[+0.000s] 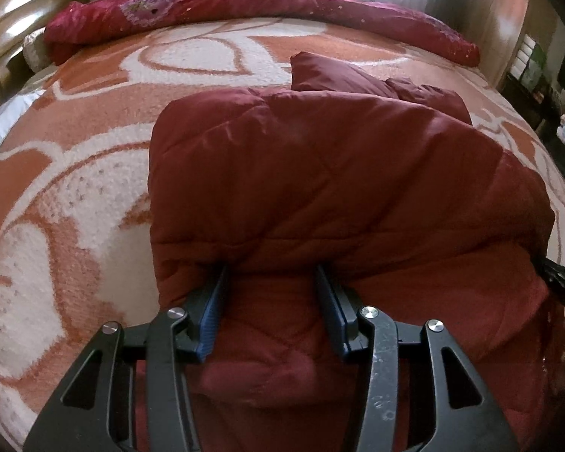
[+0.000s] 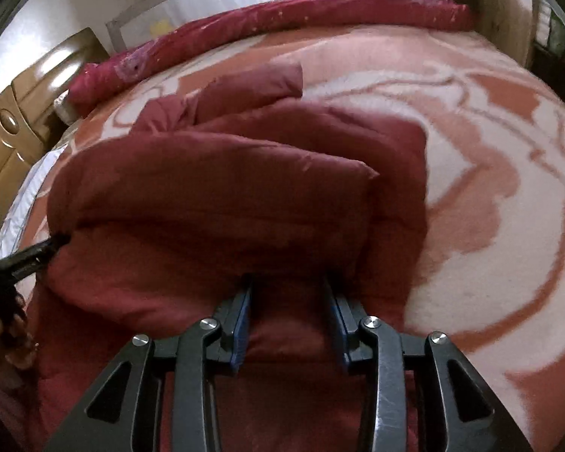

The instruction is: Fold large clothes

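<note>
A dark red quilted jacket (image 1: 320, 158) lies on the bed, its near part folded over itself; it also shows in the right wrist view (image 2: 214, 203). A sleeve (image 1: 331, 73) sticks out at the far side. My left gripper (image 1: 271, 269) has its jaws wide apart, with the tips tucked under the folded edge and a thick roll of jacket between the blue pads (image 1: 211, 320). My right gripper (image 2: 287, 280) stands the same way on the jacket's right part, jaws apart, tips hidden under the fold. The left gripper's tip shows in the right wrist view (image 2: 37, 252).
An orange and white patterned blanket (image 1: 75, 196) covers the bed. A rolled crimson quilt (image 1: 245, 3) lies along the far edge. A wooden headboard (image 2: 15, 128) stands at the left. A dark shelf with clutter (image 1: 546, 86) stands at the right.
</note>
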`<state>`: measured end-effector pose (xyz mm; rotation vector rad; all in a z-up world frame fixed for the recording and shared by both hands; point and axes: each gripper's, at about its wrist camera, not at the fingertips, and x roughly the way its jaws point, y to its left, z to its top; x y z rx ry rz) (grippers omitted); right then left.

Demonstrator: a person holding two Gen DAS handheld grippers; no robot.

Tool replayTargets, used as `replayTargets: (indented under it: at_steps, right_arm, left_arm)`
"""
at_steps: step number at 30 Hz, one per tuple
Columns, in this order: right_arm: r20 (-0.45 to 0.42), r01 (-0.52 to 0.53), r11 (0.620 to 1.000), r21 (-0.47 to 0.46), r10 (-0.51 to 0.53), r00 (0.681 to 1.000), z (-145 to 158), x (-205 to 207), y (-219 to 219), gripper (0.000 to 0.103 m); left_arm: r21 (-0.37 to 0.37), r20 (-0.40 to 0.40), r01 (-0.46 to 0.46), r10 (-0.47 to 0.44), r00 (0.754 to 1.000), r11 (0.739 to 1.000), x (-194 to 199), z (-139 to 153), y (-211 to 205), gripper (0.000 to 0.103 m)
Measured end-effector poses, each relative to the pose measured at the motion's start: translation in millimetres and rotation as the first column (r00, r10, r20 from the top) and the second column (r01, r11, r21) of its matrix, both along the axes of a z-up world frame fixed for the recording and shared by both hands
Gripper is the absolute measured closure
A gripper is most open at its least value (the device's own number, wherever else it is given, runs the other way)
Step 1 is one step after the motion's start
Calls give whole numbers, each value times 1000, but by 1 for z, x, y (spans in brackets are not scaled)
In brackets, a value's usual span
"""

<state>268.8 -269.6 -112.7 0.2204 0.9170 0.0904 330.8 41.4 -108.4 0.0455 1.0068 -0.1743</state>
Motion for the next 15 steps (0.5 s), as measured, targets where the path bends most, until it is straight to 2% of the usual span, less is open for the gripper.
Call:
replayTargets:
  at_steps: [2, 6, 9, 13, 15]
  right_arm:
    - [4, 10, 1000, 20, -10, 1000, -3, 2, -2, 67]
    - [3, 14, 1000, -1, -14, 1000, -2, 2, 1, 67]
    - [-4, 16, 1000, 3, -16, 1000, -1, 3, 0, 67]
    - [-2, 44, 999, 22, -44, 999, 20, -10, -3, 64]
    - [27, 43, 998, 48, -45, 999, 36, -26, -4, 57]
  left_arm:
    - [6, 1, 3, -3, 1000, 1000, 0, 0, -1, 55]
    - [-4, -17, 5, -5, 1000, 1000, 1, 2, 0, 55]
    - [15, -31, 13, -12, 999, 1000, 0, 5, 0, 55]
    - [12, -6, 20, -20, 1000, 1000, -19, 26, 4, 55]
    - [-6, 10, 22, -22, 1000, 1000, -34, 35, 12, 54]
